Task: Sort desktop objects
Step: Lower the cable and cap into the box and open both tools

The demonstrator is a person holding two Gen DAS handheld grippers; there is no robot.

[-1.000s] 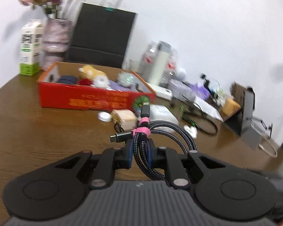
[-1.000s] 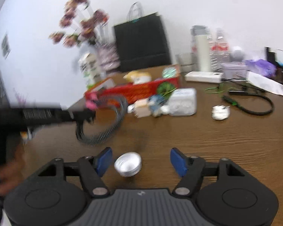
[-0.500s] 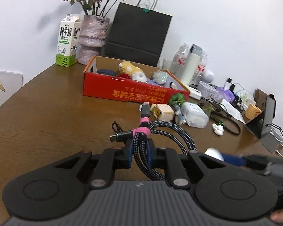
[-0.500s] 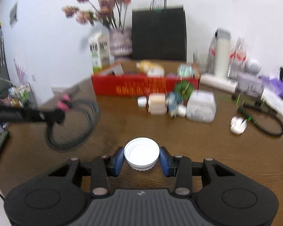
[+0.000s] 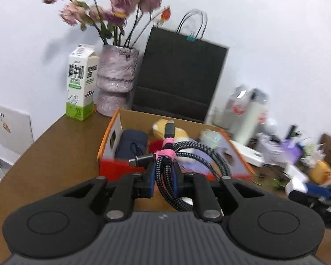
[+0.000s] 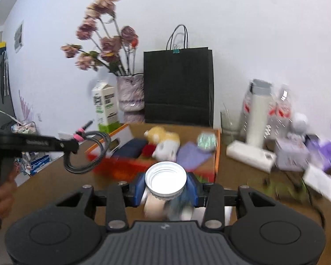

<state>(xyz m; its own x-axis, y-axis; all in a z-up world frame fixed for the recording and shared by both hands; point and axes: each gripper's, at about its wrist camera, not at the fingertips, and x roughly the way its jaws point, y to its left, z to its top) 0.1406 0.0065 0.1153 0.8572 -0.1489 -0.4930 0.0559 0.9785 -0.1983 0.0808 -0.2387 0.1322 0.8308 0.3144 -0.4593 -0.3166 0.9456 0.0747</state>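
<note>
My left gripper [image 5: 164, 176] is shut on a coiled braided cable [image 5: 196, 154] tied with a pink band, held above the table in front of the red cardboard box [image 5: 112, 167]. My right gripper [image 6: 165, 186] is shut on a white screw cap [image 6: 165, 180], held in the air just short of the box [image 6: 217, 152]. The box holds a yellow plush toy [image 6: 163, 135], a dark blue pouch [image 6: 130, 146], a purple cloth [image 6: 190, 155] and a shiny round item [image 6: 207, 140]. The left gripper with the cable [image 6: 88, 152] shows at the left of the right wrist view.
Behind the box stand a milk carton [image 5: 81, 84], a vase of dried flowers [image 5: 117, 77] and a black paper bag [image 5: 178, 77]. Bottles [image 6: 259, 114], a white box [image 6: 251, 155] and cluttered small items [image 5: 298, 154] lie at the right. Small objects sit under the right gripper.
Both grippers rose and moved toward the red box. The right gripper closed on the white cap from the table and lifted it. The left kept hold of the cable.
</note>
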